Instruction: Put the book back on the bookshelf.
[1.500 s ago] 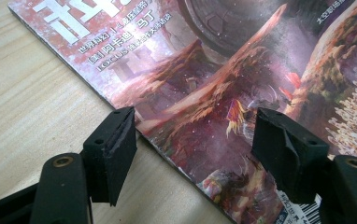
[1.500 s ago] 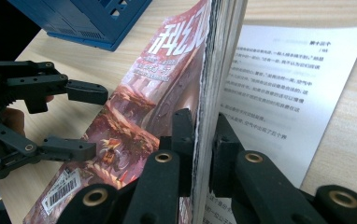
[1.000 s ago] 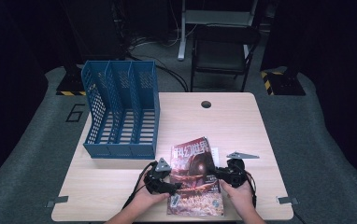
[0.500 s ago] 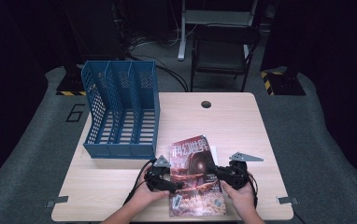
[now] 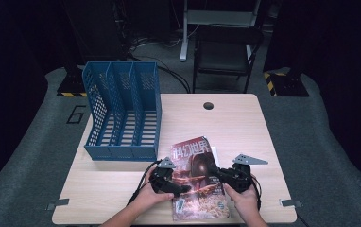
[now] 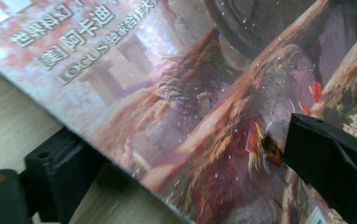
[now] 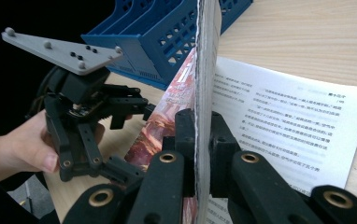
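Nearer now, both hand-held grippers (image 5: 184, 188) (image 5: 219, 173) pinch the glossy magazine's (image 5: 198, 182) thin edges.

Blue file rack (image 5: 122, 113) blocks the table's (image 5: 244, 123) left; right side open.

Recording lab, dark curtained surround, lone table (image 5: 244, 127), floor hazard tape (image 5: 269, 84)
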Demonstrator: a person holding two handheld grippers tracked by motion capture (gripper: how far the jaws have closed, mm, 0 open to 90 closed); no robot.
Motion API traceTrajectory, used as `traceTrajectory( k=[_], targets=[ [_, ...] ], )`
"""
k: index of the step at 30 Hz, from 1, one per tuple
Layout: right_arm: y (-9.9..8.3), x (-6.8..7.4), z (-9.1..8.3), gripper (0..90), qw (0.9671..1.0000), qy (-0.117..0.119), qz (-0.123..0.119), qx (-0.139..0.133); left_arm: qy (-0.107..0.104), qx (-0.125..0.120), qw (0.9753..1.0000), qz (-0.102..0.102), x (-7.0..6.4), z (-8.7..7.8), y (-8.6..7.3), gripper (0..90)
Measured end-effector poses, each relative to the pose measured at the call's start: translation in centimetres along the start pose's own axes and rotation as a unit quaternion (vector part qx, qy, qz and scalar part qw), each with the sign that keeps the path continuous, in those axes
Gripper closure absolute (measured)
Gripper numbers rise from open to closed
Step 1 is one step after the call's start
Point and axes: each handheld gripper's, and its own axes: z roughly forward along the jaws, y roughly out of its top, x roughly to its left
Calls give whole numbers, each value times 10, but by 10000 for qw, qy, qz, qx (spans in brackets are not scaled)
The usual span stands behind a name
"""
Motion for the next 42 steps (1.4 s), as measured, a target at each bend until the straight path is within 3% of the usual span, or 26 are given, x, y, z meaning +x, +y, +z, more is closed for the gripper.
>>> traceTrajectory(
  k=[6, 10, 16, 20, 23, 29, 32, 36, 42],
  targets=[
    [3, 3, -3, 858, 9999, 133, -18, -84, -235, 28, 9996, -134, 0, 3, 3, 15],
    [4, 6, -4, 858, 9997, 166, -71, -141, -391, 78, 9992, -103, -1, 7, 6, 1],
    [2, 2, -3, 858, 9999, 106, 58, -97, -284, 87, 9994, 159, -5, 8, 5, 0],
    [0, -3, -1, 857, 9998, 75, 131, -95, -227, 58, 9996, 174, -6, 9, 5, 3],
    [-2, -9, 3, 851, 9996, -32, 265, 31, -115, 44, 9997, 229, -7, 10, 5, 5],
    [-4, -21, 6, 836, 9986, -53, 469, 244, -88, 37, 9996, 260, -8, 11, 4, 6],
    [-5, -25, 11, 836, 9978, -127, 549, 363, -201, 28, 9997, 102, -5, 10, 6, 6],
    [-8, -27, 18, 834, 9967, -267, 496, 579, -400, -4, 9988, -297, 2, 8, 9, 8],
    [-11, -28, 22, 828, 9955, -300, 518, 733, -214, 73, 9994, -271, -3, 10, 10, 22]
  ],
)
